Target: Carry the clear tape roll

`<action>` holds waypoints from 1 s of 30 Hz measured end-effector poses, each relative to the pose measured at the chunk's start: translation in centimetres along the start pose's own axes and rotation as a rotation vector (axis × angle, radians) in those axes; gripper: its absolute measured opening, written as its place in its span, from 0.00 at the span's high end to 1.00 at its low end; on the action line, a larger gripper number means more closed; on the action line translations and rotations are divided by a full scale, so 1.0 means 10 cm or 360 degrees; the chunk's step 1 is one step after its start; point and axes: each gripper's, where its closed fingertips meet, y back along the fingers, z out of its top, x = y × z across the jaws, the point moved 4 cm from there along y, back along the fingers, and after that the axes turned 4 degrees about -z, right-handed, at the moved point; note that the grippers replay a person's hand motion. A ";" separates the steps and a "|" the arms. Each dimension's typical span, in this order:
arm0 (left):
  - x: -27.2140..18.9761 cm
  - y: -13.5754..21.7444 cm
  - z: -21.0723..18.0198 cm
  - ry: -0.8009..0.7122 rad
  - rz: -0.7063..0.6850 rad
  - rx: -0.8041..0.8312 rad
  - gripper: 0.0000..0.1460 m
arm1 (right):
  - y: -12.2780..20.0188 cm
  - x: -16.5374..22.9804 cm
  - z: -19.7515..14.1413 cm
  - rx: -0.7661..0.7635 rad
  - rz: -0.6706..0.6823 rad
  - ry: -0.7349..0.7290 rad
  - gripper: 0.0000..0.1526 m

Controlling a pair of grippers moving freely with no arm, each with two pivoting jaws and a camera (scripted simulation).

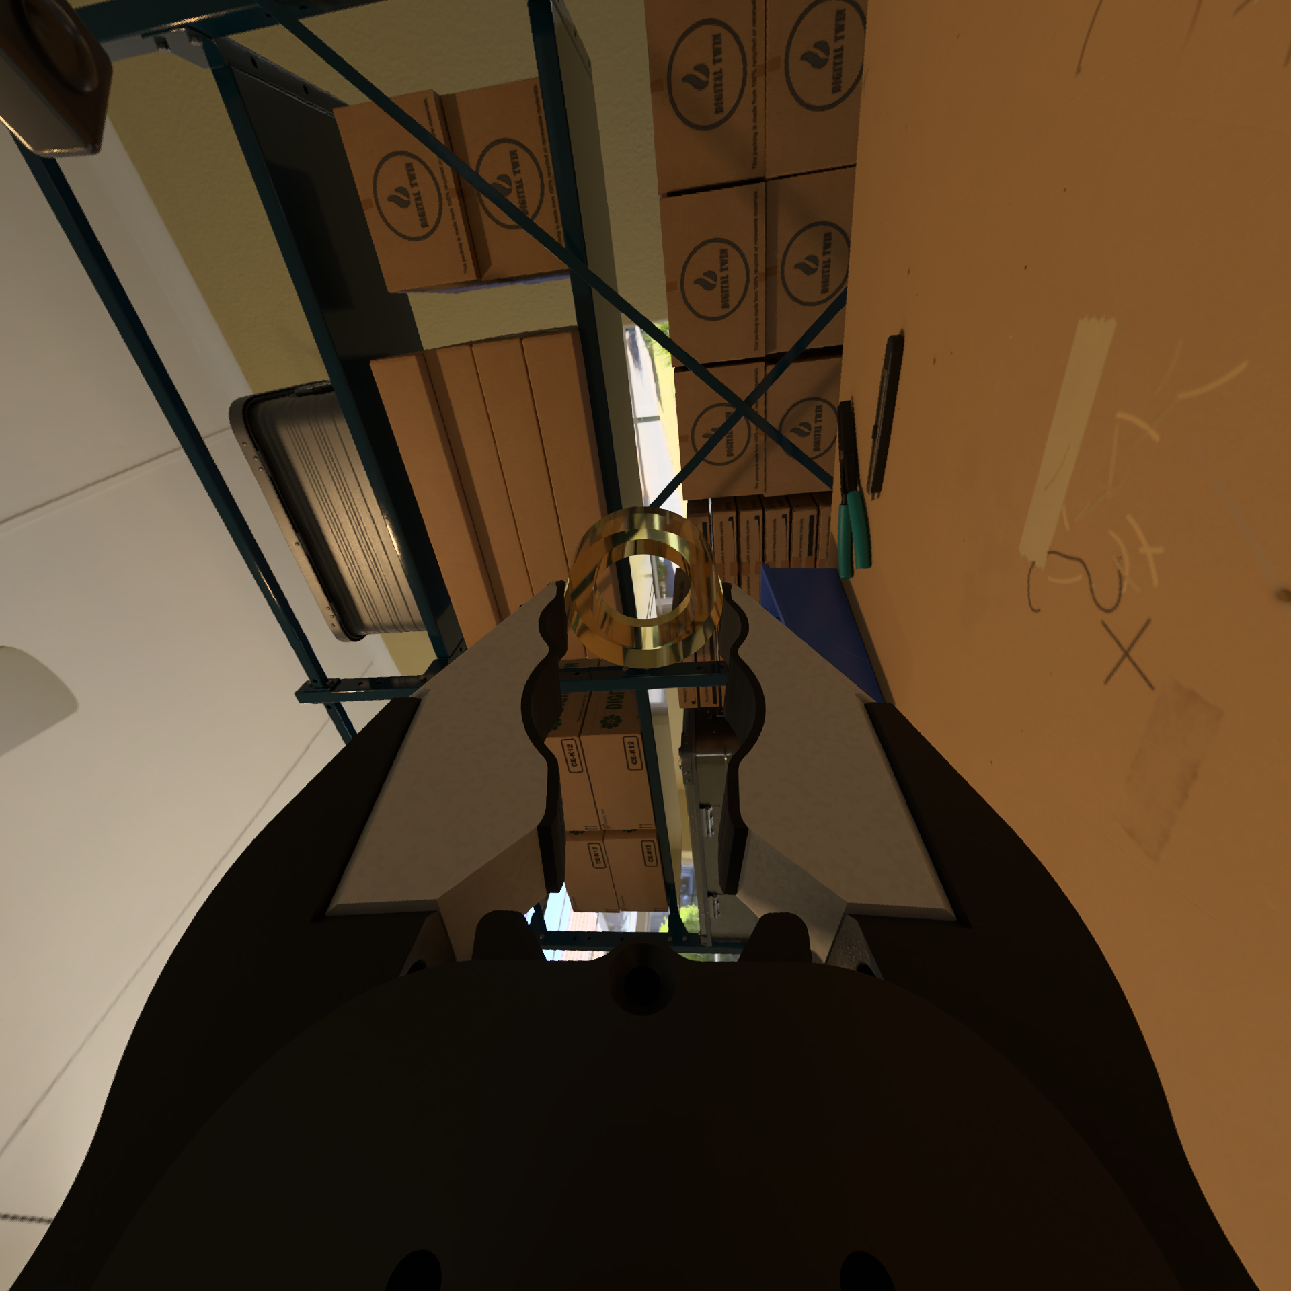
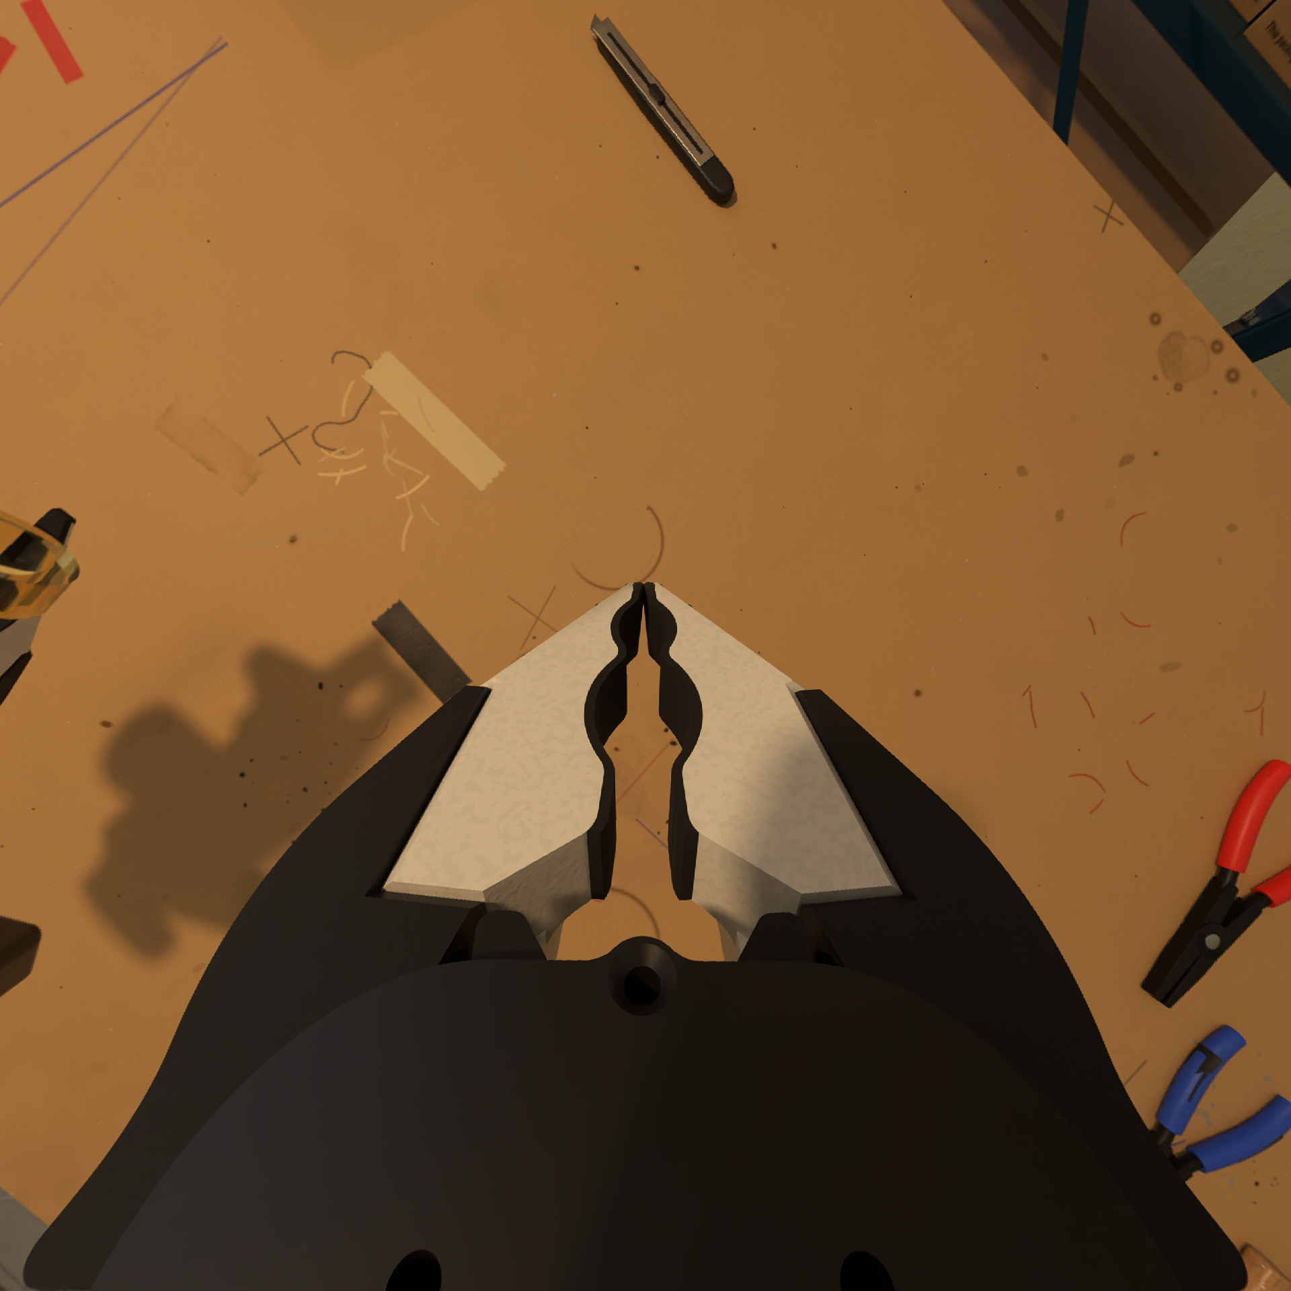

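The clear tape roll [image 1: 643, 590] is a yellowish see-through ring. My left gripper [image 1: 643, 608] is shut on it at the fingertips and holds it in the air, off the brown table [image 1: 1048, 629], with the view rolled sideways. The roll and the left gripper's tip also show at the left edge of the right wrist view [image 2: 31, 569], above the table. My right gripper [image 2: 643, 587] is shut and empty, its tips touching, pointed down at the brown table [image 2: 838, 419].
A black utility knife [image 2: 664, 112] lies at the table's far side. Red-handled pliers [image 2: 1229, 880] and blue-handled pliers [image 2: 1215, 1111] lie at the right. Teal-handled pliers [image 1: 854, 524] lie near the table edge. Blue shelving [image 1: 307, 335] with cardboard boxes [image 1: 447, 195] stands beyond.
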 end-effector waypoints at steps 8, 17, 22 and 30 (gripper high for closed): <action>-0.02 -0.10 0.07 -0.0004 0.0003 -0.0037 0.70 | 0.00 0.00 0.00 0.0006 -0.0013 0.0013 1.00; -0.11 -0.24 -0.01 0.0028 0.0114 -0.0023 0.70 | -0.01 0.01 0.00 -0.0014 -0.0040 0.0029 1.00; -0.08 -0.38 -0.05 0.0043 0.0059 0.0003 0.70 | -0.01 0.01 0.00 -0.0023 -0.0032 0.0029 1.00; -0.09 -0.70 -0.08 0.0023 0.0049 0.0050 0.70 | -0.01 0.01 0.00 -0.0026 -0.0037 0.0046 1.00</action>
